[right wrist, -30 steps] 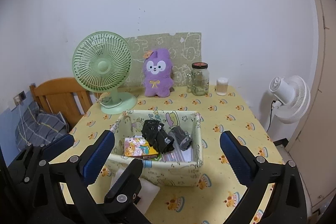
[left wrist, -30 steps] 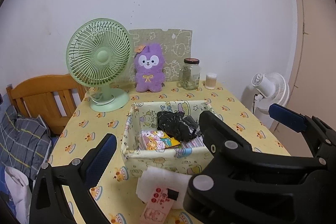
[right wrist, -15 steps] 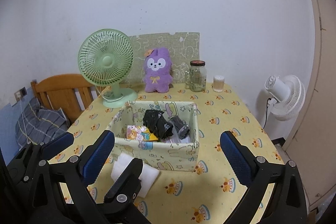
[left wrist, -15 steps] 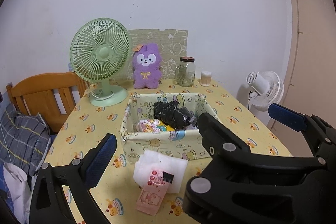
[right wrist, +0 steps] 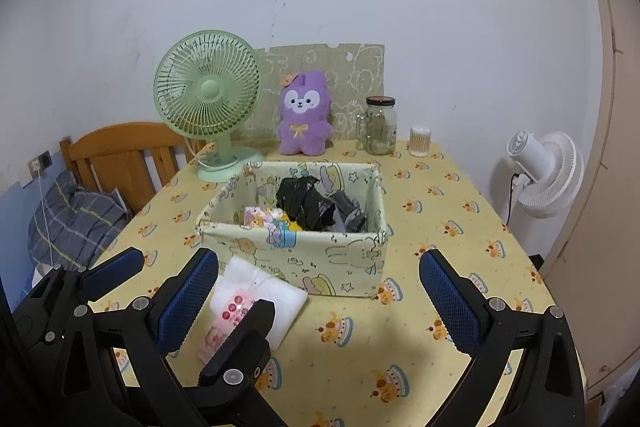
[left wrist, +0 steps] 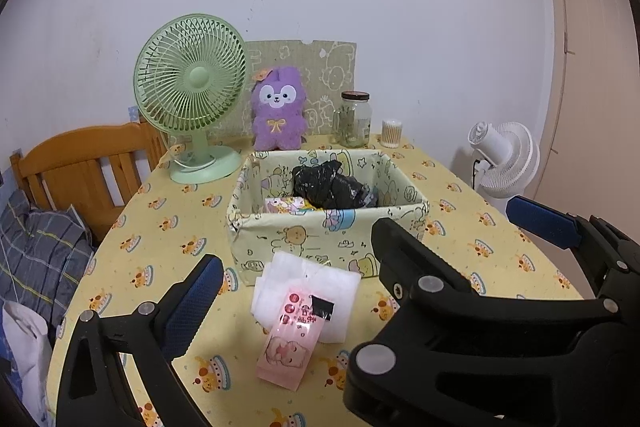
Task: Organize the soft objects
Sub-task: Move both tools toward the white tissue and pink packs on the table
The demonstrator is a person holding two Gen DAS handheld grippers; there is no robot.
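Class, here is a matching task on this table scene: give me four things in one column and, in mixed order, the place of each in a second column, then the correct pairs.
Things
1. white pack
2. black bag
3. purple plush toy
4. white fan

Places
A. inside the fabric box
B. on the floor beside the table
C. on the table in front of the box
D. at the back of the table, right of the green fan

Pairs: 1-C, 2-A, 3-D, 4-B
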